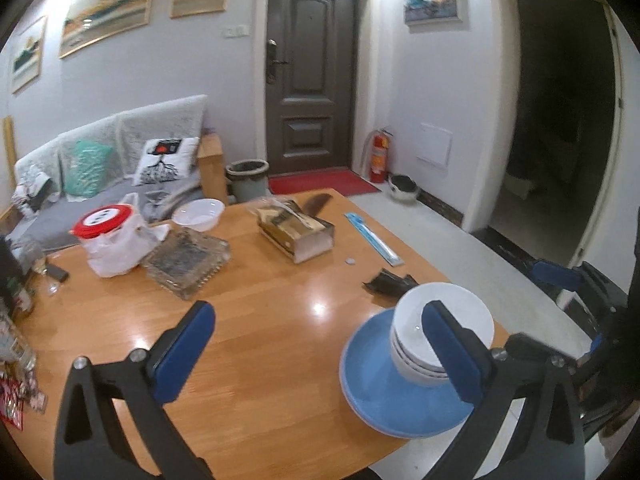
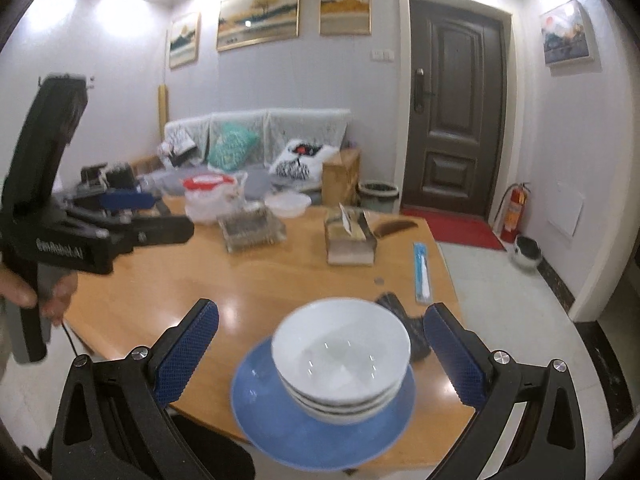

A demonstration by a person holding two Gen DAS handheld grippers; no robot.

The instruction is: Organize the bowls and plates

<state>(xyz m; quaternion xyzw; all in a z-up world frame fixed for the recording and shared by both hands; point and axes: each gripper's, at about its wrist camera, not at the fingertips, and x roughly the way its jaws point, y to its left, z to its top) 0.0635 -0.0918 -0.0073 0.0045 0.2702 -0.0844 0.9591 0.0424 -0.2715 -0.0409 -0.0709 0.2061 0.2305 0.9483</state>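
A stack of white bowls (image 2: 342, 356) sits on a blue plate (image 2: 280, 428) near the front edge of the wooden table (image 2: 248, 292). My right gripper (image 2: 322, 306) is open, its blue pads on either side of the stack with a gap on each side. In the left wrist view the same bowls (image 1: 452, 308) and blue plate (image 1: 376, 380) lie to the right, partly behind one finger. My left gripper (image 1: 320, 308) is open over bare table with nothing between its fingers. Another white bowl (image 1: 199, 212) stands at the far table edge.
On the table are a tissue box (image 1: 296, 236), a glass ashtray (image 1: 186, 260), a plastic bag with a red-lidded tub (image 1: 108, 236), a blue flat packet (image 1: 374, 238) and a black object (image 1: 390, 282). A hand (image 2: 52, 292) holds the left gripper. A sofa (image 1: 100, 160) is beyond.
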